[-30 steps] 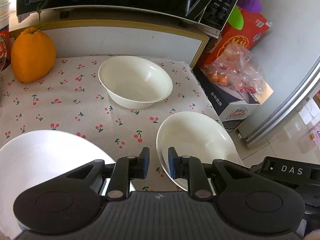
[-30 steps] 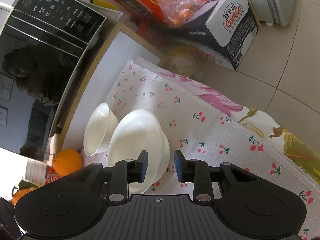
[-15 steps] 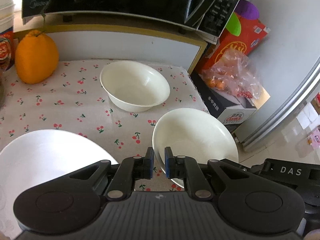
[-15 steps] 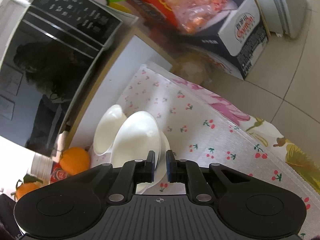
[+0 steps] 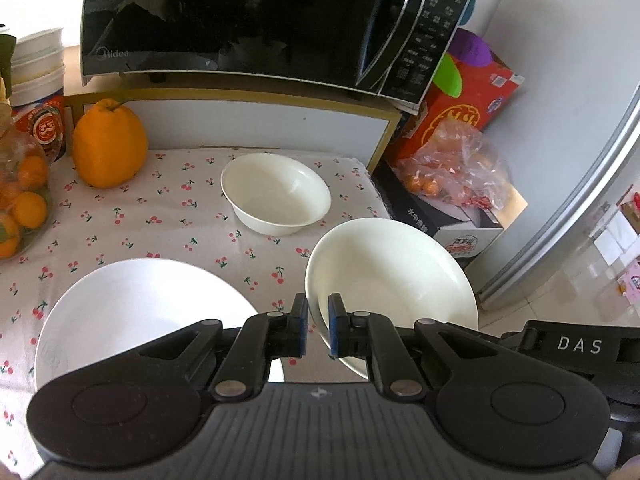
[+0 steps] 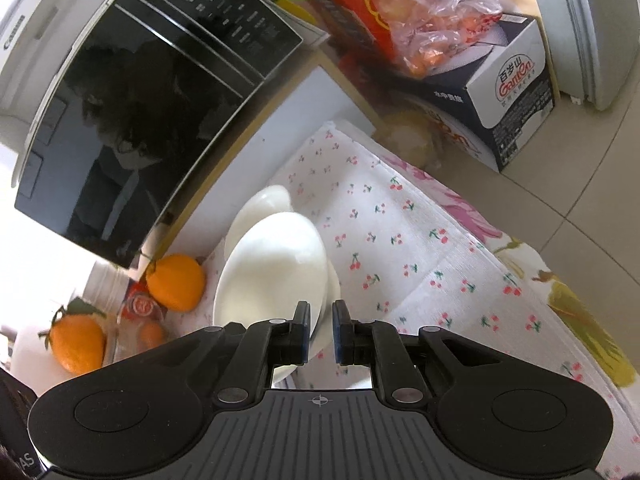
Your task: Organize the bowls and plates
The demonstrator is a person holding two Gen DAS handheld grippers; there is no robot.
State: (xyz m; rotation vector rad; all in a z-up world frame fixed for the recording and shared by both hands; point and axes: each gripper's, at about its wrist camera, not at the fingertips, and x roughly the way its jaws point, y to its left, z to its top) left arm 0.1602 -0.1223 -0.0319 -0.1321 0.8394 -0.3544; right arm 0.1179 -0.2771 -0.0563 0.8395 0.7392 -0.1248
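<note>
In the left wrist view, a clear container of small oranges (image 5: 20,208) sits at the far left edge of the table (image 5: 168,216), which is covered with a cherry-print cloth. Just right of it, at the far side, stands a large orange fruit (image 5: 108,144), below a black microwave (image 5: 240,20) on a raised shelf.

A flat plate (image 5: 132,320) lies on the near left of the cloth, partly hidden behind the body of the left tool (image 5: 318,332). A small bowl (image 5: 276,196) rests upright farther back, near the middle, apart from both plates.

The left tool is clenched on the near rim of a deep plate (image 5: 392,280): the rim passes through the narrow gap between its two fingers. This plate is at the near right corner of the table, and its right side reaches out past the table edge over the floor.

Right of the table, a plastic bag of fruit (image 5: 452,168) lies on top of a cardboard box (image 5: 460,236).

In the right wrist view, the right tool (image 6: 319,332) is drawn in just as tightly, grasping the same deep plate (image 6: 272,280), which shows its pale underside and is tilted up on edge. The small bowl (image 6: 260,212) shows just beyond it, and the large orange fruit (image 6: 176,280) is to the left.
</note>
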